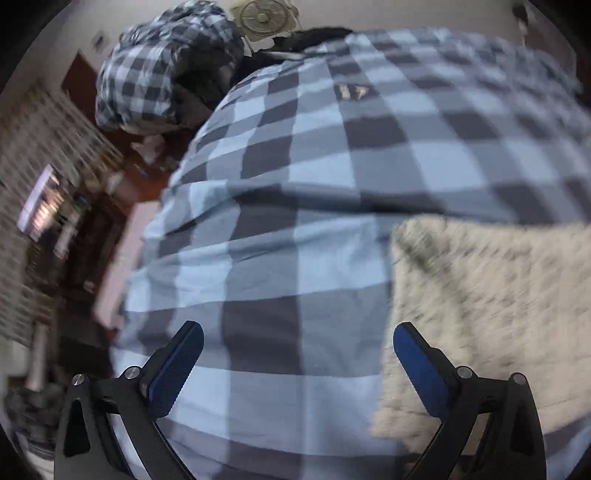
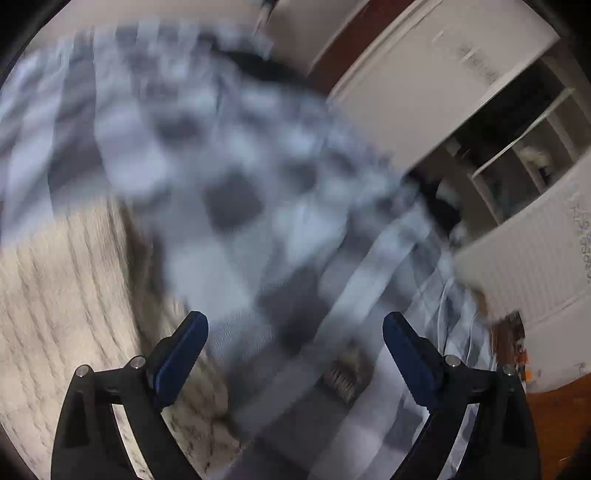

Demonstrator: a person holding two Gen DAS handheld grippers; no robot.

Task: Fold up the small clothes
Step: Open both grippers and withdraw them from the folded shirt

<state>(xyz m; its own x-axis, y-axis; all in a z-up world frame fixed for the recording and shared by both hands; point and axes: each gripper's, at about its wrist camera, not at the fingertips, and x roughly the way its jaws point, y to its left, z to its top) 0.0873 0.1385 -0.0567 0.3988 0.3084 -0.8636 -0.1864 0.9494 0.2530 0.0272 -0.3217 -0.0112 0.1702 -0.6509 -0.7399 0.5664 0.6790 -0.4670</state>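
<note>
Item: cream ribbed knit garment (image 1: 491, 314), spread flat on a blue-and-grey checked bedcover (image 1: 295, 166). Left gripper (image 1: 297, 334): jaws spread wide, empty, poised above the bedcover; the garment's left edge sits just beside the right-hand finger. Right gripper (image 2: 295, 325): jaws likewise spread, holding nothing, tilted over the checked cover, with the garment (image 2: 66, 288) to the left of and under the left finger. Right view heavily blurred. Background: white shelving unit (image 2: 480, 129), checked pillow (image 1: 162, 66), fan (image 1: 263, 16).
</note>
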